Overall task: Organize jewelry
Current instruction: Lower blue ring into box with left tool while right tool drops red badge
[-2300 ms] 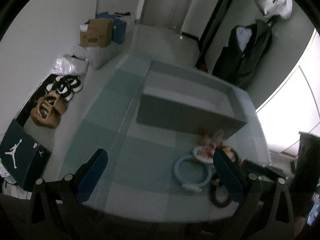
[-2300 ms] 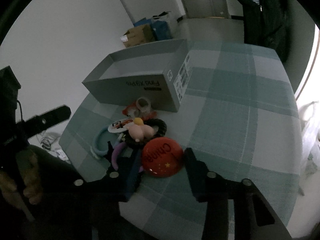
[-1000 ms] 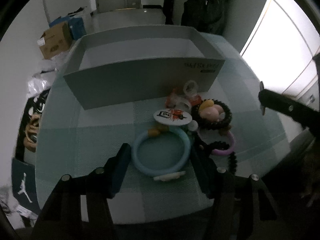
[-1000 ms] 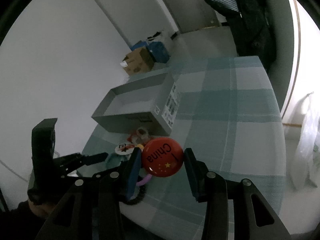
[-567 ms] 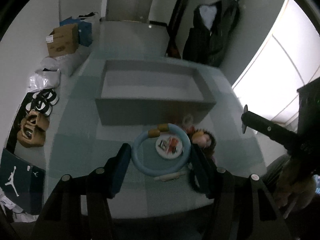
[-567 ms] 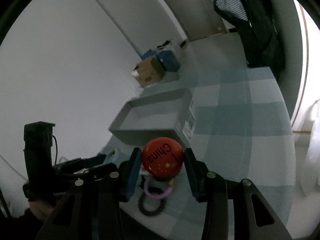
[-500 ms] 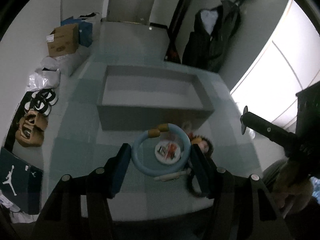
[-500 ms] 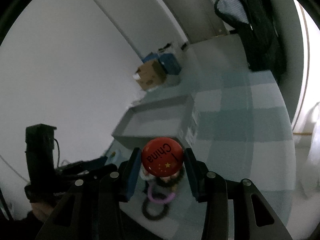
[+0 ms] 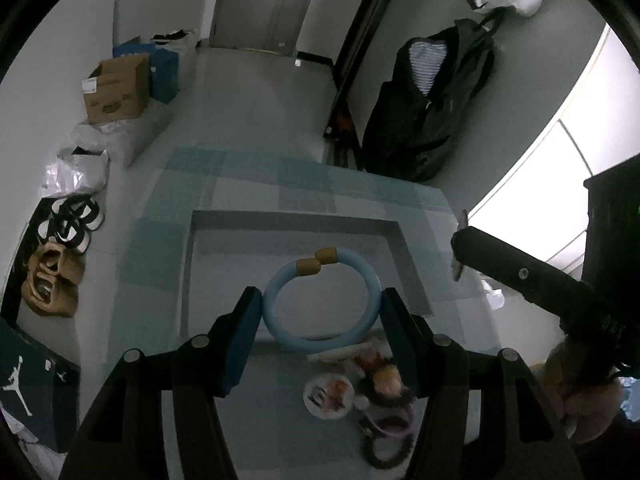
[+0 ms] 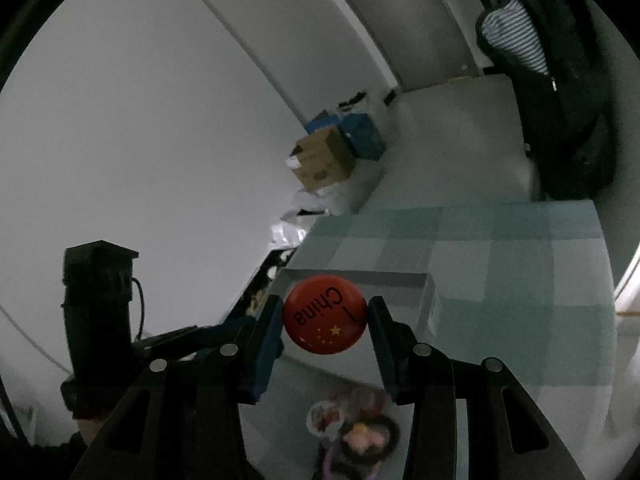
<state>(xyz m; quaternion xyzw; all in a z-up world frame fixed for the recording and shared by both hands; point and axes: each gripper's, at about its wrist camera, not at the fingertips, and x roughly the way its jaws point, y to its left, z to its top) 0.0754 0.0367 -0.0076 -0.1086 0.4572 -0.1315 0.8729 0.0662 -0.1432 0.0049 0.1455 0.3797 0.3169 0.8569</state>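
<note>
The trinket pile [image 10: 354, 436] is blurred in the right wrist view. The red badge [image 10: 325, 314] hides part of the box [image 10: 400, 280]. The dark bracelet [image 9: 386, 454] is smeared.

Dim room: white walls, grey floor, cardboard box [image 9: 116, 88], dark jacket [image 9: 428, 108], bright window [image 9: 540, 184].

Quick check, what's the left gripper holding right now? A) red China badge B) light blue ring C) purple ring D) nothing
B: the left gripper is shut on the light blue ring, held over the grey box; the red China badge sits in the right gripper.
</note>
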